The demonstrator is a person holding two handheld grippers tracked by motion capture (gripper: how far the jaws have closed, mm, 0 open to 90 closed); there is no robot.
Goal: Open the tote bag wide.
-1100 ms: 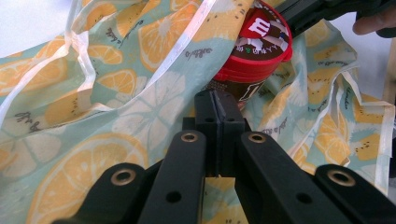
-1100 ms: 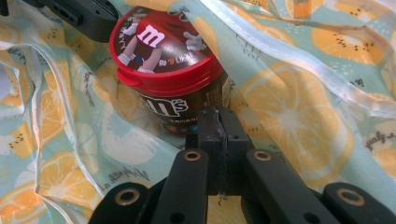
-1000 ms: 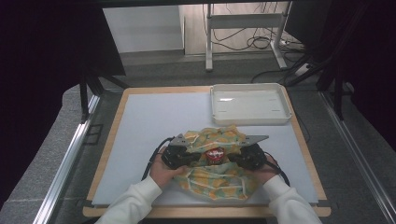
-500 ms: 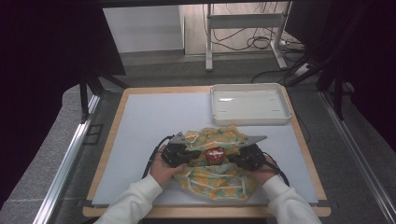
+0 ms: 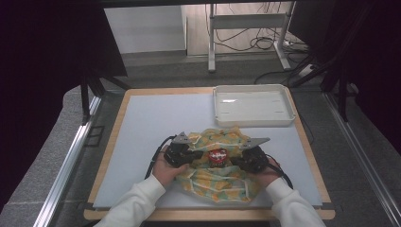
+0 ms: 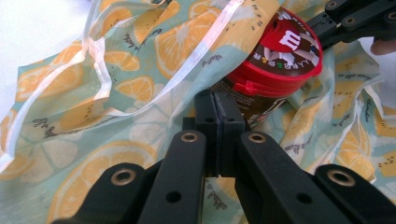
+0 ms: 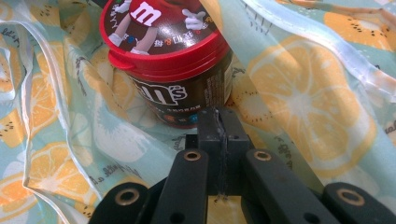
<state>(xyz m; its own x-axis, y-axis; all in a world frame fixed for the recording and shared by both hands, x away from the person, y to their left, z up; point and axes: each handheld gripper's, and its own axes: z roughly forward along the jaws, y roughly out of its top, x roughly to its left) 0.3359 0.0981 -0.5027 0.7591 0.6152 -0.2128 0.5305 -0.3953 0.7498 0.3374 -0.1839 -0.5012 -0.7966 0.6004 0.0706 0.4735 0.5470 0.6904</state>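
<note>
A: From the high view, is anything moving compared with a second ago?

B: Nothing is changing. The left claw and the right claw are sitting exactly where they were, either side of the candy tub, which is standing in the middle of the fruit-print bag on the surface. The white tray is lying well apart, toward the far right corner.

A: And along the left claw's own camera?

B: The left claw is pressing its jaws together on a fold of the bag, just beside the tub. The tub's red lid is leaning toward the upper right of that view, and the other claw is reaching in behind it.

A: The right one?

B: The right claw is doing the same, jaws together with a sliver of bag material between them, right at the foot of the tub. The bag is bunching up around it.

A: So what does the stillness mean?

B: I'm reading it as a pause with both pinches set; the bag's opening is probably being held around the tub, ready to be drawn up or peeled off it
</note>
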